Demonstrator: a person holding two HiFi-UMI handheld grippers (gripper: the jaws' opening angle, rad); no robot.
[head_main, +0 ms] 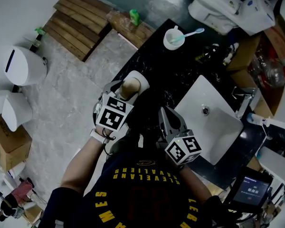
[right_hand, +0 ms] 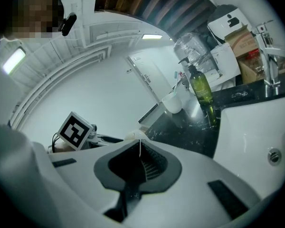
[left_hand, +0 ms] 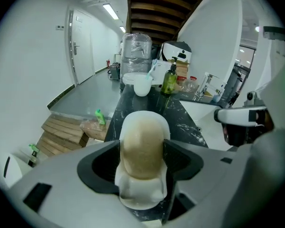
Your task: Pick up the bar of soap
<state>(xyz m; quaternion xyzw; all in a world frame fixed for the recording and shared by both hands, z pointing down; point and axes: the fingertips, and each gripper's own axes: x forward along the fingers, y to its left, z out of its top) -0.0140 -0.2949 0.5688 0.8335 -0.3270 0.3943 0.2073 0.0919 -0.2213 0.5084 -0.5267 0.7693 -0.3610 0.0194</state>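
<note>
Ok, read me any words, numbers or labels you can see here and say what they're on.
"CLEVELAND": shirt, upside down in the head view.
Other shirt lettering: curved, partly hidden, not readable.
Screen digits: too blurred.
Bottle label: too small.

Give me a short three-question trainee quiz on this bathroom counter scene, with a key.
1. True or false: the right gripper has its jaws shut together with nothing between them.
2. What do the jaws of the left gripper clamp? A) a sponge B) the tan bar of soap C) a towel
3. Fill in: the light blue toothbrush stands in the white round ____.
Key: 1 true; 2 B; 3 cup.
</note>
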